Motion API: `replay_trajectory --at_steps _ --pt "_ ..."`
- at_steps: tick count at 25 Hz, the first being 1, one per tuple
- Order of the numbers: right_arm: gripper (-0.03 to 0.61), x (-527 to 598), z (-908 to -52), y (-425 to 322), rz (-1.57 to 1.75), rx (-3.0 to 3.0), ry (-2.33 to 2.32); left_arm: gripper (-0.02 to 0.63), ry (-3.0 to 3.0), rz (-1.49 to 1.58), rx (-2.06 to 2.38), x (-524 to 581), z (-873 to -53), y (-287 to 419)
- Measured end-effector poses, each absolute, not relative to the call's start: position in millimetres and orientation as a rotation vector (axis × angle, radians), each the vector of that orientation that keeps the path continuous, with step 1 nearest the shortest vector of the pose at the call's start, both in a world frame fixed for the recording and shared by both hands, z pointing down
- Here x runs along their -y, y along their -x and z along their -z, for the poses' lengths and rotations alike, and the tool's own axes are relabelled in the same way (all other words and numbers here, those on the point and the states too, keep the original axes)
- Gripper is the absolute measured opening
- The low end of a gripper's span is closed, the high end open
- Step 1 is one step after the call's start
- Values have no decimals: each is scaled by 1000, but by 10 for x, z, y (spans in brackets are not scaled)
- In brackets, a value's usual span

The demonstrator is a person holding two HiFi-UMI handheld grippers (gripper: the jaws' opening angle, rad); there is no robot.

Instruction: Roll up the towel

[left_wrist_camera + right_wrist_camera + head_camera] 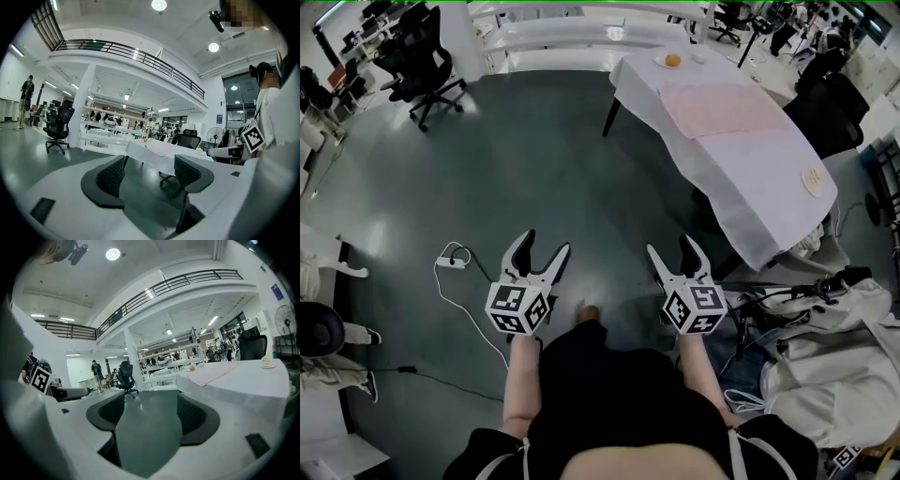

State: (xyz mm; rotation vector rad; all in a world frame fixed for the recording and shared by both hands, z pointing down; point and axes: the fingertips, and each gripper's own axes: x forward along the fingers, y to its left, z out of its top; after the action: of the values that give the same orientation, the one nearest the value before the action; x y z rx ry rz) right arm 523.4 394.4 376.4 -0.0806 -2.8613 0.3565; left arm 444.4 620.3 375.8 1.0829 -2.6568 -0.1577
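Left claw [545, 244], right claw [672, 246]: jaws apart, empty, above grey floor [534, 169]. Pink towel [722, 111] flat on white-draped worktop [769, 206], well apart, ahead right.

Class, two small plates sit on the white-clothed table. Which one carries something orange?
The far plate, beyond the pink towel at the far end of the table. The near plate holds only something pale.

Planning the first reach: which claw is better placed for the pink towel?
Right, probably. The towel lies on the table ahead and to the right; the right claw is on that side, nearer it. The left claw is farther off. Both are open and empty.
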Motion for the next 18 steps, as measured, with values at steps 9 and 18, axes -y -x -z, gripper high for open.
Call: replay_trajectory --at_steps 9,18 --pt "365 -3897 -3774 -4401 -348 2872 50 344 -1118 173 2644 -6125 -3812 -3606" --pt "365 -3888 -3791 -3881 -371 2857 14 344 -1119 179 2630 -6221 -3778 -3075"
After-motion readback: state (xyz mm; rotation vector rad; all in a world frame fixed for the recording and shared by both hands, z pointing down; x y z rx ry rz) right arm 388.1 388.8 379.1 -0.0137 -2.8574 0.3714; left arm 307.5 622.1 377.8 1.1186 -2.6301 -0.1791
